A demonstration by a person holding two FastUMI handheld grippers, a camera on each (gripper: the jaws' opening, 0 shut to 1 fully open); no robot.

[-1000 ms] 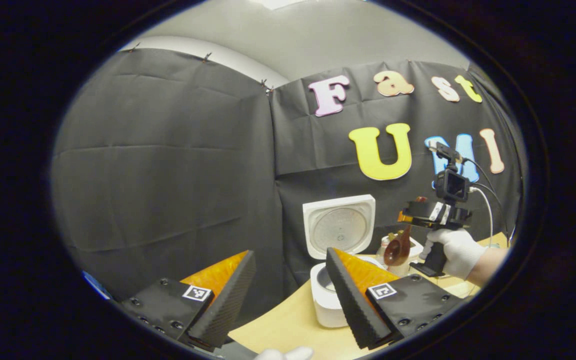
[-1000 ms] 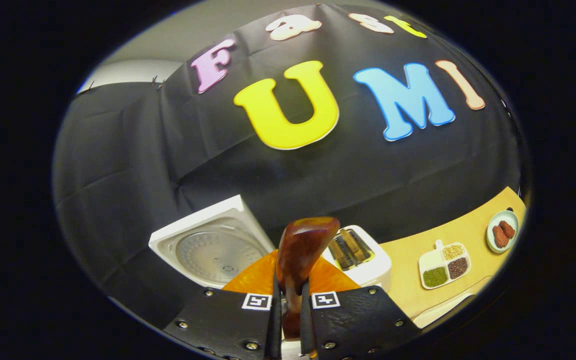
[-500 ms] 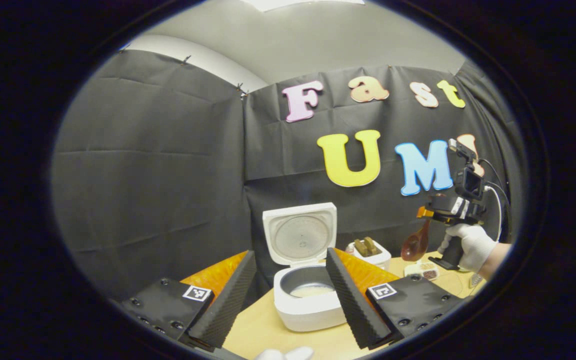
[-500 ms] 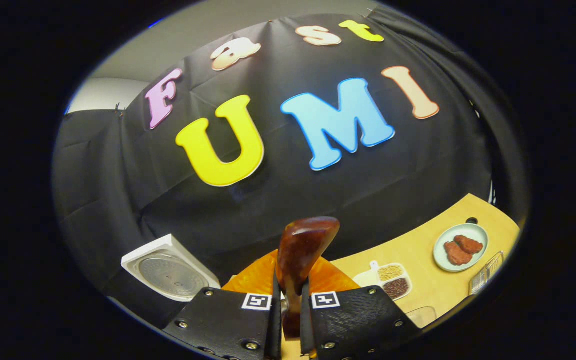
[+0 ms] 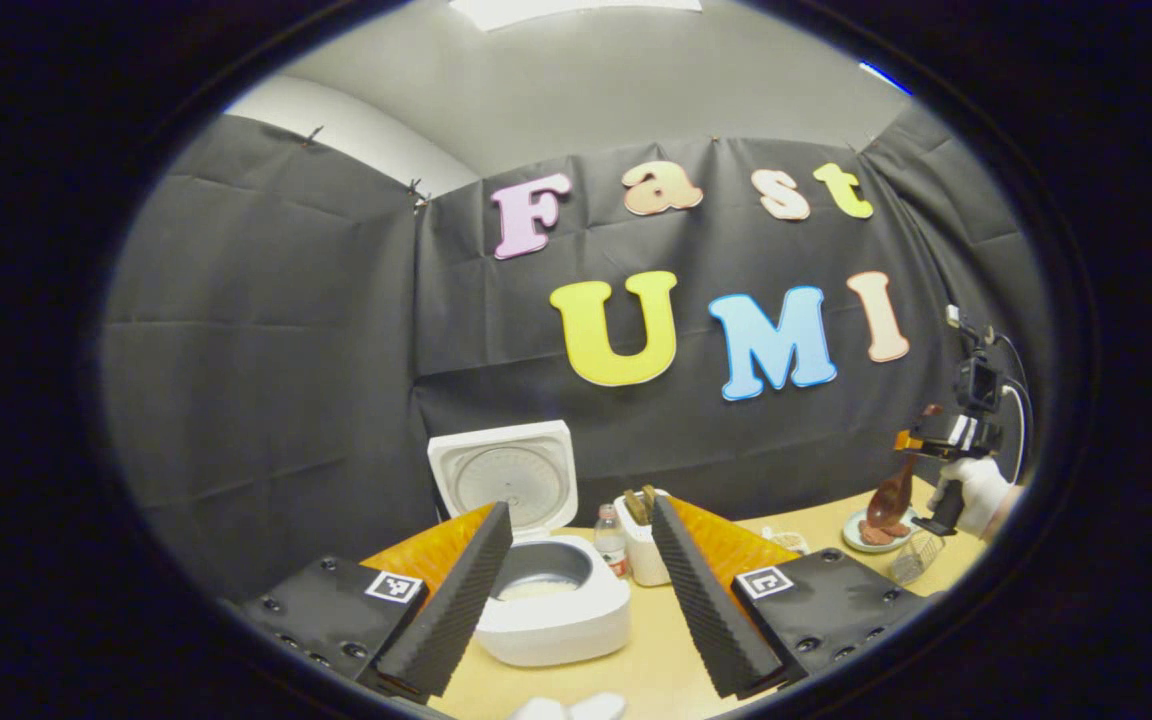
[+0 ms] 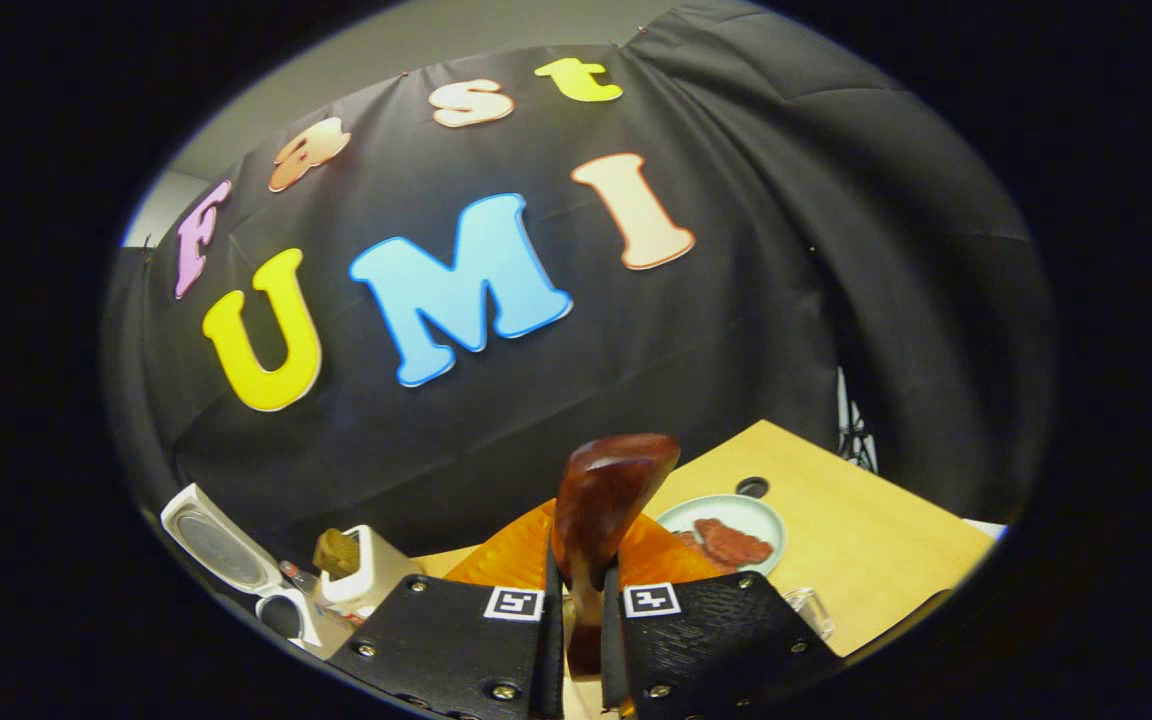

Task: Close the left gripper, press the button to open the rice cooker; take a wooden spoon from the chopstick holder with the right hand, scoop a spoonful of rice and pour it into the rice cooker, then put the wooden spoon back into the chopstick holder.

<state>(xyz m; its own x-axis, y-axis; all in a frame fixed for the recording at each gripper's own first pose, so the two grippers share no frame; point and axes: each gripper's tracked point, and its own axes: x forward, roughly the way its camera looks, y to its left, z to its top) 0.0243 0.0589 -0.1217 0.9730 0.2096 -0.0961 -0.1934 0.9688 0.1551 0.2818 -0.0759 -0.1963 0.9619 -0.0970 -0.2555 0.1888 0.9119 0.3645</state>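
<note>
The white rice cooker (image 5: pixel 556 615) stands on the wooden table (image 5: pixel 656 660) with its lid (image 5: pixel 504 478) up; a pale layer lies in its pot. To its right is the white chopstick holder (image 5: pixel 644 548) with wooden utensils in it. My left gripper (image 5: pixel 581 512) is open just in front of the cooker, holding nothing. Far right, a gloved hand (image 5: pixel 976 492) holds my right gripper (image 5: pixel 921 440), and the wooden spoon (image 5: pixel 891 495) hangs from it above a plate. In the right gripper view the gripper (image 6: pixel 581 600) is shut on the spoon (image 6: pixel 604 500). The cooker (image 6: pixel 221 545) and holder (image 6: pixel 361 575) sit low left.
A pale plate (image 6: pixel 748 512) of reddish-brown food pieces lies on the table (image 6: pixel 866 540) ahead of the spoon. A clear glass (image 6: pixel 811 608) stands near my right fingers. A small bottle (image 5: pixel 611 540) stands between cooker and holder. A wire basket (image 5: pixel 906 565) sits near the plate.
The right gripper has swung to the right with the spoon, from beside the cooker and holder to above the plate. The left gripper view has shifted so the cooker now sits between its open fingers.
</note>
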